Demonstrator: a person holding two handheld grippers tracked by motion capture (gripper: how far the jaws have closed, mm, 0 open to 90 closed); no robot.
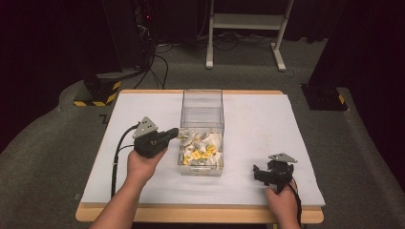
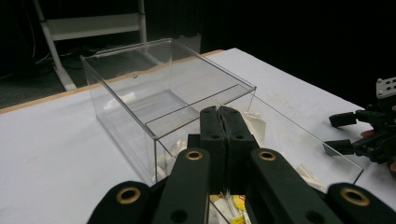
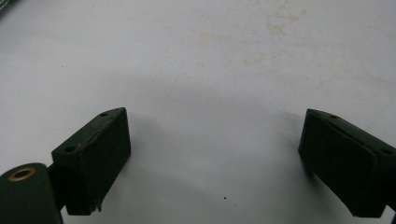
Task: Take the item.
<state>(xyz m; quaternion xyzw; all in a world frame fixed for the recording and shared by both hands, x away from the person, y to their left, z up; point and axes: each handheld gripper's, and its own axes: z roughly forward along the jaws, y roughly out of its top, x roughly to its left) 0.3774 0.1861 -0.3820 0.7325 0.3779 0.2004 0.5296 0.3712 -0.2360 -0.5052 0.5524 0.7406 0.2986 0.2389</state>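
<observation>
My left claw (image 2: 219,140) is pressed together over the clear box (image 1: 202,114) of packets (image 1: 200,151); my right claw (image 1: 260,172), lower right, gapes empty, nothing moved yet.

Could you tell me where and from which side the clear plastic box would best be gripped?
Probably the clear box by its open top rim at the empty far half, coming from above: the walls are thin and upright, so one jaw fits inside. The packets crowd the near half.
</observation>
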